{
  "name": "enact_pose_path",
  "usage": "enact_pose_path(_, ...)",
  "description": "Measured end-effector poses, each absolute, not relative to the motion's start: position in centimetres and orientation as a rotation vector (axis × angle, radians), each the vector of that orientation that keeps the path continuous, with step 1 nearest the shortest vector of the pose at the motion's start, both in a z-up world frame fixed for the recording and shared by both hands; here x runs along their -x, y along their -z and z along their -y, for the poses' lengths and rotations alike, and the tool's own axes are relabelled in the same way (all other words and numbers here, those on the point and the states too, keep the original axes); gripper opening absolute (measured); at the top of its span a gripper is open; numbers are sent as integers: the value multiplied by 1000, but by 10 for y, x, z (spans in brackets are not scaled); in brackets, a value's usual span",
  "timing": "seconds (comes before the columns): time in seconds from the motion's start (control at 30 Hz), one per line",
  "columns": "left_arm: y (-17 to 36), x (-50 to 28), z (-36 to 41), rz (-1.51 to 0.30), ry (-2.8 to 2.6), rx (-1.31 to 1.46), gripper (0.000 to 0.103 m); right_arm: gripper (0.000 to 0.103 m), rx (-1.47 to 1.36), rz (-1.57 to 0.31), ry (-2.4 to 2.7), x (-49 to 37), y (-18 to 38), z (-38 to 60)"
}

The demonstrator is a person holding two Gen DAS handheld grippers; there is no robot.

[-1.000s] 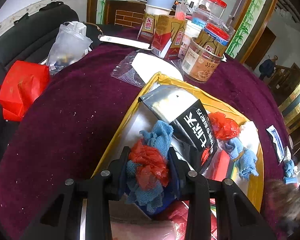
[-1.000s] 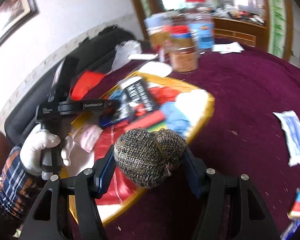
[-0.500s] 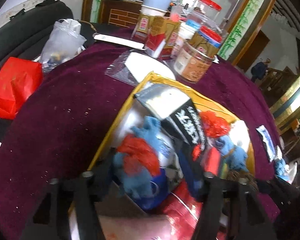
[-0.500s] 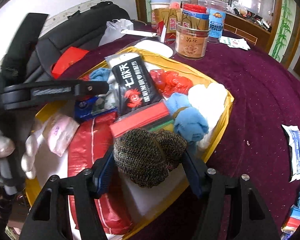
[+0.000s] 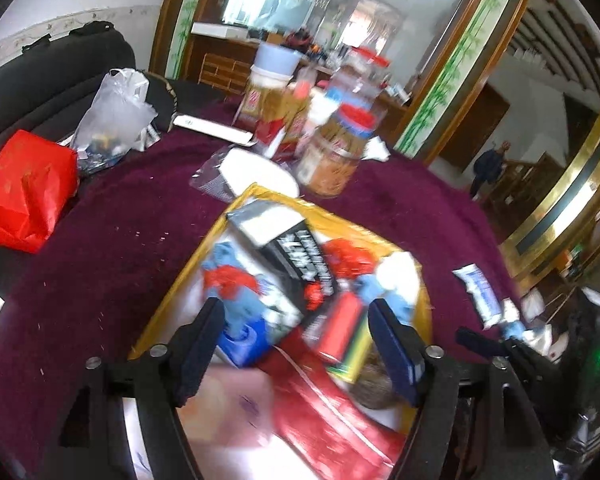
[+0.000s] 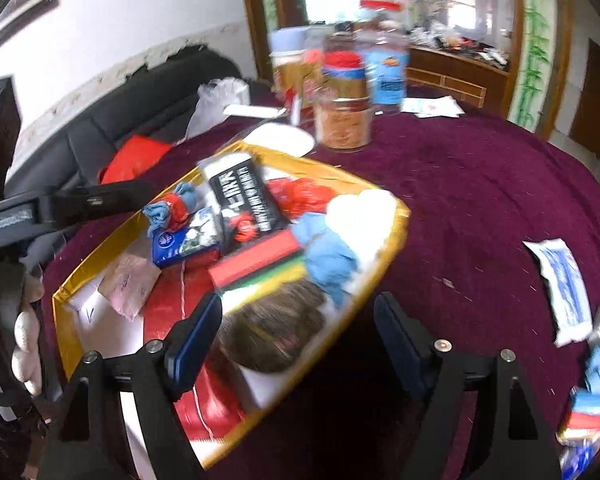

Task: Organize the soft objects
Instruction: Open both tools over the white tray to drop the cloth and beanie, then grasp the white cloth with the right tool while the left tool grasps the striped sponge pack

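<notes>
A yellow tray (image 5: pixel 168 300) (image 6: pixel 392 248) on the purple tablecloth holds soft things and packets. My left gripper (image 5: pixel 296 336) is open and empty above the tray's near end; a red-and-blue cloth bundle (image 5: pixel 232 284) (image 6: pixel 170 208) lies in the tray just beyond its left finger. My right gripper (image 6: pixel 296 328) is open and empty; a brown knitted ball (image 6: pixel 272 332) (image 5: pixel 374 382) lies in the tray between and below its fingers. A light blue cloth (image 6: pixel 328 256), a white soft wad (image 6: pixel 360 216) and a red crumpled piece (image 6: pixel 296 196) also lie in the tray.
Jars and cartons (image 5: pixel 332 140) (image 6: pixel 340 92) stand behind the tray. A red bag (image 5: pixel 24 192) and a clear plastic bag (image 5: pixel 112 120) sit at the left. White-blue packets (image 6: pixel 564 284) and small items (image 6: pixel 588 404) lie on the cloth at the right. A black packet (image 6: pixel 244 200) lies in the tray.
Both grippers opened. The left let go of the red-and-blue bundle and the right let go of the knitted ball; both now lie in the tray. Both grippers pulled back.
</notes>
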State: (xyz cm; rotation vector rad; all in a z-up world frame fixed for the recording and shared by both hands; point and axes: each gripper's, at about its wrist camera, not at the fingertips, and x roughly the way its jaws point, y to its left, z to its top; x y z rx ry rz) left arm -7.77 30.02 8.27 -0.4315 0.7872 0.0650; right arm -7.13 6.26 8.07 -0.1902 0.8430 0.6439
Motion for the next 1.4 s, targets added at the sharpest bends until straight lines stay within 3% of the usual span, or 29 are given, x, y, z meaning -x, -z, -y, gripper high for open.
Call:
enact_pose_path(0.47,-100,151,-202,-697,192,506,92,81,-92,-725,-124,80,-112,207)
enact_pose_path(0.67,-97,160,-162,-721,267,398,92,81,-286,-824,-4,44,-82,301)
enact_pose_path(0.87,-94,162,-145,-758,288,384,92,81,-338,-925,-279,20,-53,260)
enact_pose_path(1.1,-93,167,-138,-769,278,355,92,81,-279,-951,-762,69,-66,170)
enact_pose_path(1.3,-90,163,-123,-787,313,322,92,81,-272,-857,-612,78,-77,196)
enact_pose_path(1.4,-84,158,-110,-813,334,297,92,81,-256,-913,-531,75,-60,209)
